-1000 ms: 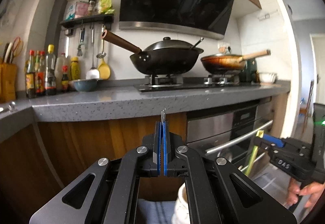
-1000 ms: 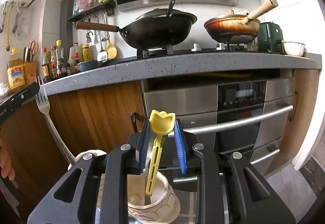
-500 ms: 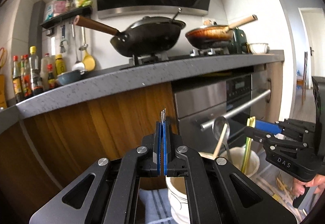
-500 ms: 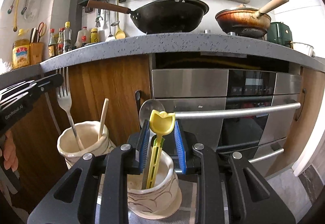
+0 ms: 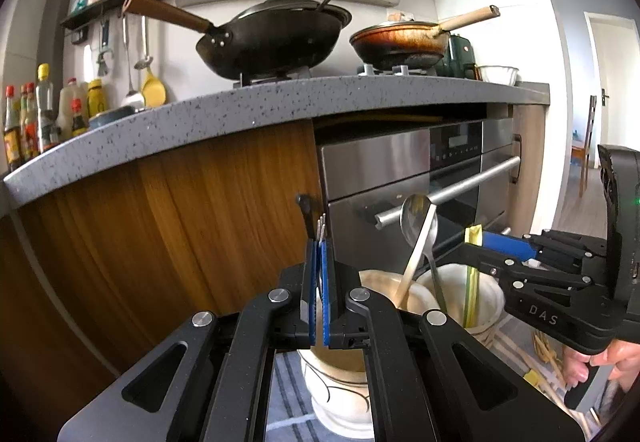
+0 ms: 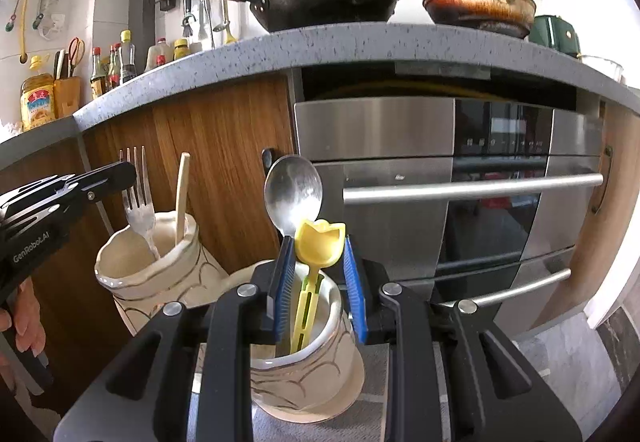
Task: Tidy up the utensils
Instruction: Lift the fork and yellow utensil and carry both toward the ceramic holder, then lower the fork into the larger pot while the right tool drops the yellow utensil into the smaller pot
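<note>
My left gripper [image 5: 319, 274] is shut on a metal fork [image 5: 321, 228], seen edge-on. In the right wrist view the fork [image 6: 138, 193] reaches into the left cream ceramic holder [image 6: 152, 274], beside a wooden stick [image 6: 182, 193]. My right gripper [image 6: 318, 282] is shut on a yellow tulip-topped utensil [image 6: 318, 246] whose stem goes down into the right cream holder [image 6: 308, 374]. A metal spoon [image 6: 293, 193] stands in that holder too. In the left wrist view both holders [image 5: 468, 294] sit side by side, with the right gripper [image 5: 486, 242] over the far one.
Both holders stand on a striped cloth [image 5: 288, 394] on the floor before a wooden cabinet [image 6: 224, 145] and a steel oven [image 6: 460, 177]. The grey countertop [image 5: 280, 105] carries a black wok [image 5: 272, 37] and a frying pan [image 5: 404, 41]. More utensils [image 5: 548, 362] lie at the right.
Both grippers have come down from counter height toward the holders. The fork's handle has gone into the left holder and the yellow utensil's stem sits deeper in the right one.
</note>
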Available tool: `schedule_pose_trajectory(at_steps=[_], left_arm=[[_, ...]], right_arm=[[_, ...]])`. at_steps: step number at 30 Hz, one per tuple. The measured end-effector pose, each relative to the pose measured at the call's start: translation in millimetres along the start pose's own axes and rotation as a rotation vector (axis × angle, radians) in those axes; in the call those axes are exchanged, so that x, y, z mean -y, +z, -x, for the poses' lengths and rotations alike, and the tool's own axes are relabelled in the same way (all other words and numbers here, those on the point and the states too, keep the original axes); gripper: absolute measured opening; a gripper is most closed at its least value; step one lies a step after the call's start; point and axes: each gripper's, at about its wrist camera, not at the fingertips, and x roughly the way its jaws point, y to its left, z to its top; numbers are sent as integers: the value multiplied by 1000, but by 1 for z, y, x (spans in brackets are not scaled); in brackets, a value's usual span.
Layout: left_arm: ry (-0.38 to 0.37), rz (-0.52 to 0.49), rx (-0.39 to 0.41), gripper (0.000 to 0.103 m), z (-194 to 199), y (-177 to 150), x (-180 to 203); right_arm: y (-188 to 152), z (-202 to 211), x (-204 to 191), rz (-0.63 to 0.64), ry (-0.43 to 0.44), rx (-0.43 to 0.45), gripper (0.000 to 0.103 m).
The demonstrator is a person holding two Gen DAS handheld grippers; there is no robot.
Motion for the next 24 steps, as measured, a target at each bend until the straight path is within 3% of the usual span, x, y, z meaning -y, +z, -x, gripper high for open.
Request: schedule_pose_trajectory(at_steps=[14,17,19,24], left_arm=[[-31,33,-14,3,-5,-5,-3],[-40,53,-16,4,-5,-5,-5],[-49,68,-17,3,-5,-5,-6],[-59,87,-22,4,-5,-5,-8]], right_arm=[[0,-4,8,-24,5,-19,25],[0,-4,8,-28,8,-24,26],[-1,-4,9,-31,16,-31,33],[-1,-3,10,-37,17,-35,36]])
